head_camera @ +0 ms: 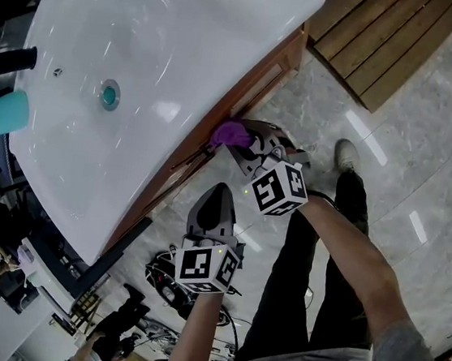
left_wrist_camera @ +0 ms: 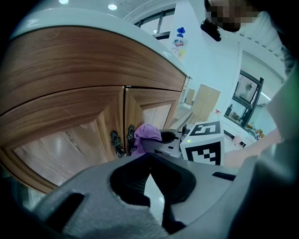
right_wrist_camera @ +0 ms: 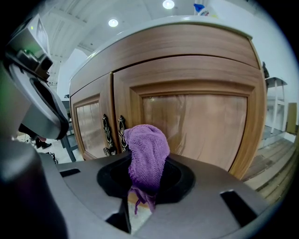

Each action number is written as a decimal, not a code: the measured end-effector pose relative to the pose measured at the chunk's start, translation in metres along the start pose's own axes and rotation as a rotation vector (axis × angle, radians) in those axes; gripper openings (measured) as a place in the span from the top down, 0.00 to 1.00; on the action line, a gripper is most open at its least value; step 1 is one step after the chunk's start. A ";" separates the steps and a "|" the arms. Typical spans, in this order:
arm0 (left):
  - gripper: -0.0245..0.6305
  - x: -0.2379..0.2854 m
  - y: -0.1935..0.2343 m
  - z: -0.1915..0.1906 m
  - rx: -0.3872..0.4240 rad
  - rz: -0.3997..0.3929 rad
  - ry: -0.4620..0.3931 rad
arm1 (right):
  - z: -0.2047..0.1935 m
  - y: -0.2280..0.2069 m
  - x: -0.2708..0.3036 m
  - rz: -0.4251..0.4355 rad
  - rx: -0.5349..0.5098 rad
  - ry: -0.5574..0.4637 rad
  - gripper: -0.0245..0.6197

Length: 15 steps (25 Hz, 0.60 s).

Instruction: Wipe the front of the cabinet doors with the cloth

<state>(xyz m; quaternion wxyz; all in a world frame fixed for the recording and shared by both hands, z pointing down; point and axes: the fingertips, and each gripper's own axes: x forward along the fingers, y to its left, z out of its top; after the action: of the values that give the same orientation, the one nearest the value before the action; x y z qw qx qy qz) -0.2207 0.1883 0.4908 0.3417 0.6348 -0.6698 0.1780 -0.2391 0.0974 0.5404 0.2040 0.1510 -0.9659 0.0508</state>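
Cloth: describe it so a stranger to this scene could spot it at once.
Find the wooden cabinet under the white sink. Near its dark handles, the right gripper pinches the cloth. It is the only purple, fuzzy thing there.

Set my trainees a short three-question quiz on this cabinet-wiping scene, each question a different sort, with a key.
1. Which gripper holds the purple cloth?
2. True or false: both cabinet doors stand wide open.
3. The cloth is nearest to: A the door handles; B the sink drain; C the wooden floor planks.

Key
1. The right gripper, shut on the cloth.
2. False: the cabinet doors are closed.
3. A.
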 end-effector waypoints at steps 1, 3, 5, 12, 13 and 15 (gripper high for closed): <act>0.95 0.001 0.000 0.001 0.001 0.001 0.000 | 0.000 -0.001 0.000 0.002 0.002 0.000 0.82; 0.95 0.002 -0.002 0.002 0.002 0.001 0.001 | 0.000 -0.002 0.000 0.004 0.006 0.001 0.82; 0.95 0.004 -0.004 0.003 0.002 0.000 0.002 | -0.001 -0.004 -0.001 0.004 0.007 0.002 0.82; 0.95 0.008 -0.009 0.005 0.002 0.002 0.009 | -0.003 -0.013 -0.003 0.003 0.008 0.007 0.82; 0.95 0.009 -0.009 0.005 0.002 0.003 0.010 | -0.004 -0.015 -0.003 0.003 0.008 0.008 0.82; 0.95 0.010 -0.011 0.006 -0.001 0.004 0.011 | -0.004 -0.016 -0.004 0.006 0.006 0.010 0.82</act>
<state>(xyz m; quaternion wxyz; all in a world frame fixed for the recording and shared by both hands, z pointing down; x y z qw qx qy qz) -0.2110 0.1758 0.4917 0.3453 0.6323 -0.6692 0.1819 -0.2288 0.0835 0.5429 0.2080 0.1485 -0.9652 0.0552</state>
